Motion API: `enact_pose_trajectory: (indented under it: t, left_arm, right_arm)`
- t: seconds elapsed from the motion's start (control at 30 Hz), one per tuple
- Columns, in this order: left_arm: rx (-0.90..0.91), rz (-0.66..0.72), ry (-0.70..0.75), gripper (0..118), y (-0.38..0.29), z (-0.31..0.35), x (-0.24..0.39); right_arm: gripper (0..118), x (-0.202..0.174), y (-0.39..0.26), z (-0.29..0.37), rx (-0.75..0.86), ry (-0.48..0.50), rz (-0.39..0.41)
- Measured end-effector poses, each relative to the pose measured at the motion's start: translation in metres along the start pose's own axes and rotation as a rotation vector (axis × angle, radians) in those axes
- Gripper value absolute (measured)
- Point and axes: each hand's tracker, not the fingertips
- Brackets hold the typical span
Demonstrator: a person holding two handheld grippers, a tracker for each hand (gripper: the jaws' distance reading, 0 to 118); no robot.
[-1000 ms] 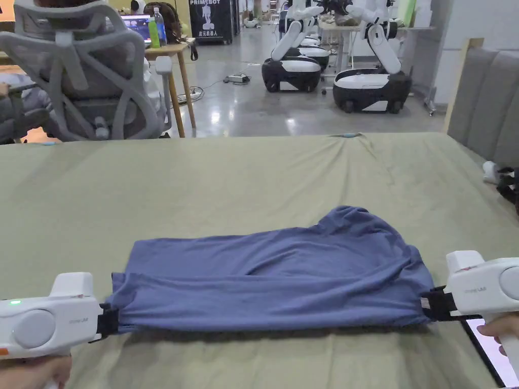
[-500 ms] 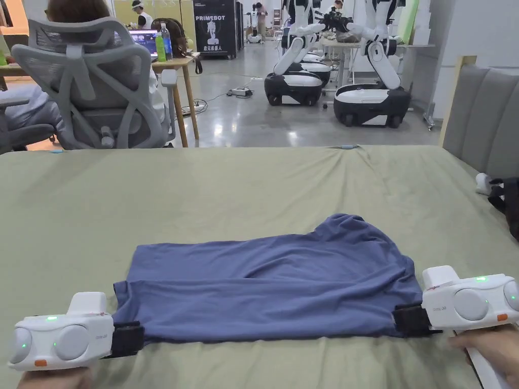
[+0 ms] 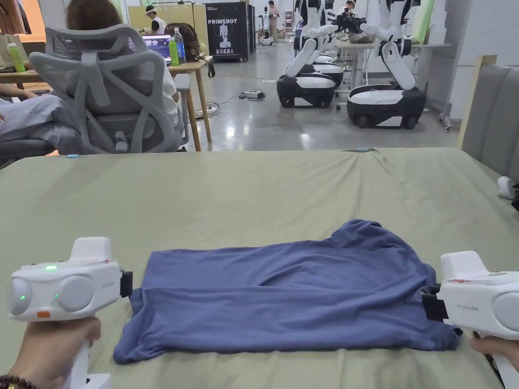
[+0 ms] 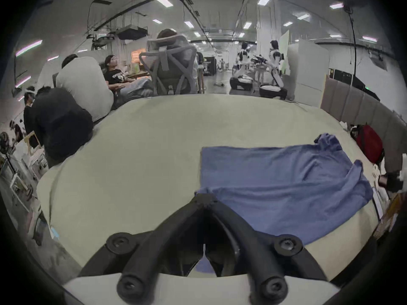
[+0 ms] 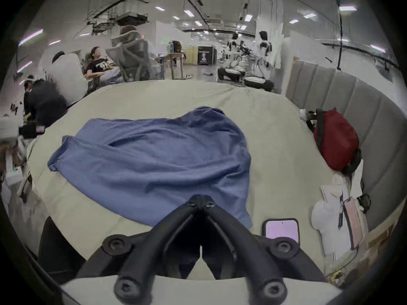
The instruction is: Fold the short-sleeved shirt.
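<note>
Blue shirt [image 3: 289, 294] flat between two clenched, empty grippers, left gripper [image 4: 206, 196] and right gripper [image 5: 201, 197]

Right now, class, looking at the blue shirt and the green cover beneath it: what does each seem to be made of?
Blue shirt: probably thin knit jersey, matte; it drapes in soft, limp folds. Green cover: seemingly woven fabric, matte, stretched flat with faint creases.
</note>
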Motion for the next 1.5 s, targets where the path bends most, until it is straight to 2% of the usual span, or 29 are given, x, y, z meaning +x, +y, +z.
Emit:
enact_pose_trajectory:
  t: [0.1, 0.17, 0.2, 0.23, 0.27, 0.3, 0.33, 0.37, 0.5, 0.53, 0.6, 0.7, 0.77, 0.8, 0.87, 0.97, 1.0, 1.03, 1.07, 1.1, 1.13, 1.17, 1.23, 1.27, 1.33, 1.4, 1.43, 1.47, 1.5]
  left_arm:
    - [-0.014, -0.008, -0.013, 0, 0.026, -0.04, 0.005]
    - [-0.063, 0.072, -0.028, 4, 0.043, -0.081, 0.003]
    - [-0.094, 0.093, -0.033, 18, 0.05, -0.103, 0.002]
    - [-0.124, 0.092, -0.023, 38, 0.057, -0.128, 0.002]
    - [-0.15, 0.097, -0.019, 68, 0.06, -0.147, 0.002]
    - [-0.18, 0.112, -0.014, 84, 0.064, -0.167, 0.004]
    - [-0.207, 0.127, -0.003, 95, 0.067, -0.187, 0.005]
    - [-0.21, 0.126, -0.006, 95, 0.069, -0.2, 0.005]
    - [-0.221, 0.176, 0.023, 94, 0.073, -0.242, 0.011]
    - [-0.251, 0.179, 0.031, 89, 0.073, -0.249, 0.014]
    - [-0.279, 0.171, 0.024, 56, 0.07, -0.261, 0.015]
    - [-0.278, 0.105, 0.044, 54, 0.06, -0.268, 0.023]
    - [-0.263, 0.092, 0.064, 46, 0.06, -0.262, 0.031]
    - [-0.258, 0.074, 0.065, 46, 0.061, -0.258, 0.034]
    - [-0.25, 0.063, 0.047, 1, 0.065, -0.252, 0.034]
    - [-0.249, 0.08, 0.023, 1, 0.063, -0.247, 0.034]
    - [-0.251, 0.085, 0.015, 1, 0.062, -0.246, 0.035]
    - [-0.254, 0.084, 0.014, 1, 0.061, -0.244, 0.036]
    - [-0.255, 0.082, 0.014, 1, 0.059, -0.243, 0.036]
    - [-0.256, 0.078, 0.014, 1, 0.058, -0.244, 0.034]
    - [-0.255, 0.072, 0.01, 1, 0.057, -0.243, 0.033]
    - [-0.254, 0.068, 0.007, 1, 0.057, -0.242, 0.033]
    - [-0.252, 0.072, 0.006, 1, 0.057, -0.241, 0.031]
    - [-0.254, 0.073, 0.005, 1, 0.058, -0.241, 0.031]
    - [-0.257, 0.063, 0.002, 1, 0.059, -0.24, 0.032]
    - [-0.26, 0.05, 0.003, 1, 0.06, -0.241, 0.033]
    - [-0.262, 0.041, 0.002, 1, 0.061, -0.24, 0.033]
    - [-0.262, 0.038, 0.002, 1, 0.061, -0.24, 0.034]
    - [-0.263, 0.035, 0.002, 1, 0.062, -0.239, 0.033]
  right_arm:
    - [0, -0.006, 0.001, -0.004, -0.005, 0.023, 0.005]
    - [0, -0.008, 0.001, -0.009, -0.01, 0.033, 0.004]
    - [0, -0.008, 0.001, -0.013, -0.012, 0.039, 0.002]
    - [0, -0.008, 0.003, -0.02, -0.018, 0.052, 0.005]
    - [0, -0.008, 0.003, -0.024, -0.024, 0.056, 0.005]
    - [0, -0.008, 0.002, -0.028, -0.031, 0.058, 0.005]
    - [0, -0.008, 0.002, -0.033, -0.038, 0.056, 0.004]
    - [0, -0.007, 0.001, -0.04, -0.046, 0.057, 0.005]
    - [0, -0.005, 0.005, -0.063, -0.072, 0.056, 0.009]
    - [0, -0.005, 0.005, -0.066, -0.072, 0.054, 0.006]
    - [0, -0.002, 0.007, -0.071, -0.063, 0.051, -0.019]
    - [0, 0.004, 0.018, -0.079, -0.058, 0.065, -0.041]
    - [0, 0.006, 0.033, -0.085, -0.054, 0.063, -0.035]
    - [0, 0.009, 0.043, -0.09, -0.049, 0.057, -0.025]
    - [0, 0.017, 0.067, -0.108, -0.037, 0.036, -0.017]
    - [0, 0.036, 0.108, -0.145, -0.038, -0.031, -0.021]
    - [4, 0.042, 0.118, -0.157, -0.037, -0.035, -0.023]
    - [21, 0.045, 0.131, -0.167, -0.035, -0.049, -0.028]
    - [70, 0.049, 0.14, -0.178, -0.045, -0.049, -0.024]
    - [103, 0.054, 0.148, -0.194, -0.058, -0.066, -0.026]
    - [118, 0.061, 0.155, -0.21, -0.09, -0.079, -0.03]
    - [116, 0.062, 0.159, -0.217, -0.086, -0.089, -0.028]
    - [96, 0.07, 0.161, -0.241, -0.133, -0.097, -0.015]
    - [90, 0.072, 0.16, -0.252, -0.175, -0.102, -0.025]
    - [89, 0.07, 0.157, -0.272, -0.258, -0.093, -0.055]
    - [75, 0.065, 0.152, -0.285, -0.309, -0.059, -0.055]
    - [73, 0.06, 0.151, -0.28, -0.295, -0.053, -0.052]
    - [62, 0.056, 0.152, -0.277, -0.289, -0.073, -0.042]
    - [34, 0.055, 0.154, -0.27, -0.282, -0.076, -0.04]
